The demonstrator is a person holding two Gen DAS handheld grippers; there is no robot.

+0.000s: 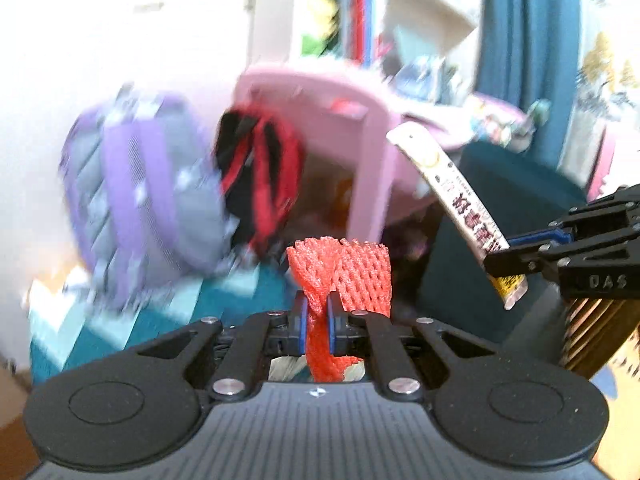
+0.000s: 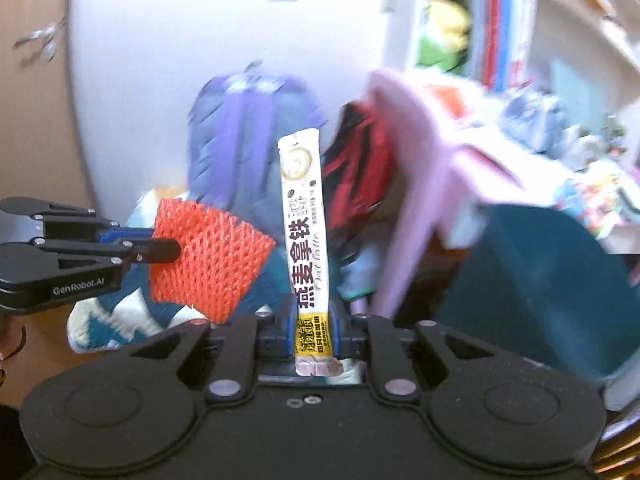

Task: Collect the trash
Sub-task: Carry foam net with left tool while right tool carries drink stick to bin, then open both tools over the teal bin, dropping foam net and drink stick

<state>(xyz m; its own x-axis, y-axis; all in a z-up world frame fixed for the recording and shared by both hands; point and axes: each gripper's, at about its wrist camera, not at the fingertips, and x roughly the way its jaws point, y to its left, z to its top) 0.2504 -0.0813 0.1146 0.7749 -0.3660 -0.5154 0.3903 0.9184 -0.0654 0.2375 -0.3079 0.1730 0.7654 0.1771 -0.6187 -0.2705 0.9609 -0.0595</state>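
My left gripper [image 1: 317, 304] is shut on a piece of orange foam fruit netting [image 1: 348, 276], which fans out above the blue pads. From the right wrist view the same netting [image 2: 204, 256] hangs off the left gripper [image 2: 170, 250] at the left side. My right gripper [image 2: 314, 320] is shut on a long white oat latte stick sachet [image 2: 306, 216] that stands upright from its jaws. In the left wrist view that sachet [image 1: 452, 196] slants up leftward from the right gripper [image 1: 496, 258] at the right edge. Both are held up in the air.
A purple backpack [image 1: 136, 192] leans against the white wall, with a red and black bag [image 1: 264, 176] beside it. A pink chair [image 1: 360, 128] stands behind, a dark teal bin [image 2: 532, 284] to the right. Shelves with books [image 2: 496, 28] fill the back right. A blue and white rug [image 1: 160, 312] covers the floor.
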